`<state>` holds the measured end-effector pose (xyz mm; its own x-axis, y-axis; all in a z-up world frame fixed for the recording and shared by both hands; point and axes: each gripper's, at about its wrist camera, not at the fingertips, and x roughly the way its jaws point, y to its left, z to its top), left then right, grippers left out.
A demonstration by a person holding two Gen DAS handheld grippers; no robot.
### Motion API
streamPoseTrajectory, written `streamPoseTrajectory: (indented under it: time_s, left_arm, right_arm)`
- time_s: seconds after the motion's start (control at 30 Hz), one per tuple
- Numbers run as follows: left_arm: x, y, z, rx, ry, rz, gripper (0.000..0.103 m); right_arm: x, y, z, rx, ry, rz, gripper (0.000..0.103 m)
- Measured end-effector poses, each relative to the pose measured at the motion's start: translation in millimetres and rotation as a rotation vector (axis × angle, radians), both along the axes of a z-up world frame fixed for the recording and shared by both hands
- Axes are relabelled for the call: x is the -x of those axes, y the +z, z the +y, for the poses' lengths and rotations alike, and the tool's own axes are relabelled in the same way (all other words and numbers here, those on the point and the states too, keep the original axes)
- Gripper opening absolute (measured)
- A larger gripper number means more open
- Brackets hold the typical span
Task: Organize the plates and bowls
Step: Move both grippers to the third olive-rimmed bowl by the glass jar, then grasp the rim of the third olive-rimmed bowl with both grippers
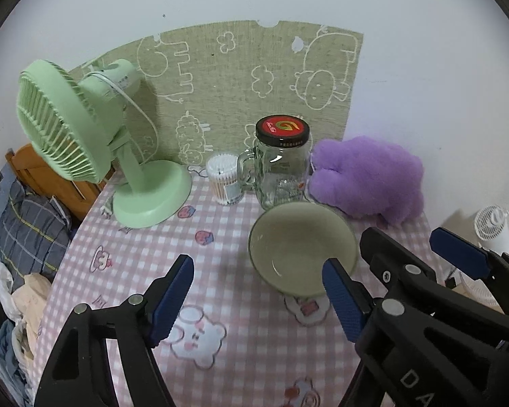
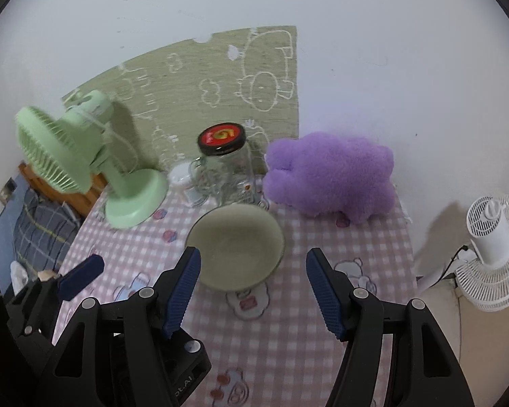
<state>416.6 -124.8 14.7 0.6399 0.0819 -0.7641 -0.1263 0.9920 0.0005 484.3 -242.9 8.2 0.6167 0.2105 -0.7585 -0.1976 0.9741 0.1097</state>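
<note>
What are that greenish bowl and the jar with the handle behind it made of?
The bowl looks like glazed ceramic: opaque pale green with a soft sheen inside, though it could be melamine. The handled jar is clear glass, since you can see through it, and its black-and-red lid is probably painted metal.

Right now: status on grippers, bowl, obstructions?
Left gripper open, empty. Right gripper open, empty. Bowl upright on table, ungripped. Glass jar right behind it, purple plush beside.

A single pale-green bowl [image 1: 302,247] [image 2: 236,246] sits upright and empty on the pink-checked surface [image 1: 220,224] — mouth up, glossy inside, darker at its rim.
</note>
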Motion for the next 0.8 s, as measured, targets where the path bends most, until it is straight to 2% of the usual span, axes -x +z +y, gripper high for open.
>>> streamPoseTrajectory:
  time_s: [0.23,0.37,0.47,0.67,0.8]
  left_arm:
    - [-35,-25,1,0.007,0.005,0.022,0.071]
    - [-51,-42,-2,-0.018,0.008,0.035,0.070]
    - [-60,-57,-2,-0.022,0.011,0.060,0.065]
    - [-73,-80,0,-0.054,0.033,0.077,0.056]
    - [-80,-90,1,-0.057,0.029,0.084,0.047]
  right_arm:
    - [-38,-24,2,-0.002,-0.014,0.016,0.068]
    - [-56,-41,0,-0.007,-0.036,0.028,0.068]
    - [-68,-58,-1,-0.005,-0.047,0.049,0.067]
    - [-83,-87,-2,-0.004,-0.068,0.084,0.059]
    - [-93,-100,-1,-0.007,-0.084,0.102,0.049]
